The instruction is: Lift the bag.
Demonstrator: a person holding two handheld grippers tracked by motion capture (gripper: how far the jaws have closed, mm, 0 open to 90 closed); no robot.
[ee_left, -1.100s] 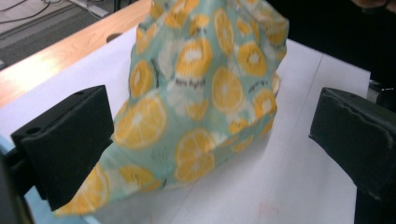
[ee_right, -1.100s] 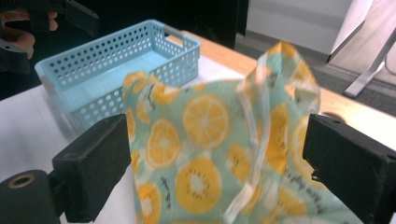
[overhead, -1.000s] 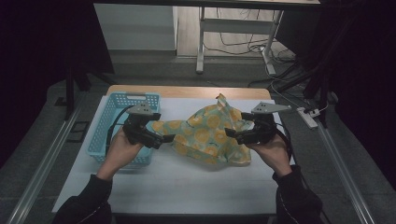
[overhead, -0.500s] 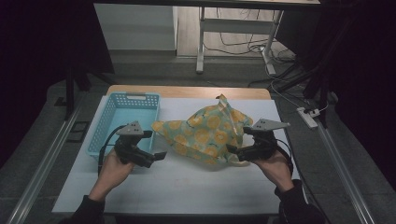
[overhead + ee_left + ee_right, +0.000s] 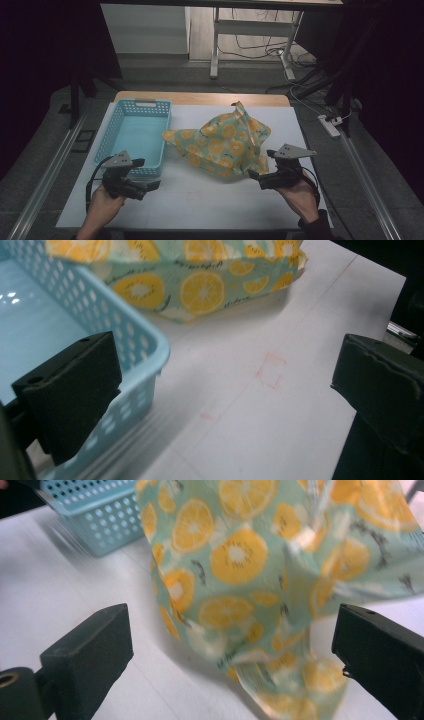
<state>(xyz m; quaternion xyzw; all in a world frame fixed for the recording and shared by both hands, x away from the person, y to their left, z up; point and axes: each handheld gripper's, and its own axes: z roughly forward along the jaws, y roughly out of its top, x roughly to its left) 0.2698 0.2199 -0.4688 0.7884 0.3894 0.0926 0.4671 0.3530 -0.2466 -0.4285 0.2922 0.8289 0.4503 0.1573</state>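
High view: cloth [image 5: 222, 145] bunched on the desk [image 5: 210, 200], just ahead of the right gripper [image 5: 255, 176], with its near corner close to the jaw tips. Right gripper view: jaws spread wide, just been opening, nothing clamped; a hanging fold of cloth [image 5: 280, 600] between and beyond them, clear of both pads. Left gripper [image 5: 152, 185] low over the desk, well to the side of the cloth, just beside the near corner of the basket [image 5: 112, 132]. Left gripper view: jaws wide apart and empty, basket [image 5: 145, 347] corner beside one jaw, bare desk [image 5: 280, 410] with faint red marks between the jaws, cloth [image 5: 200, 287] farther ahead. Each gripper held in a hand, forearms entering from below.
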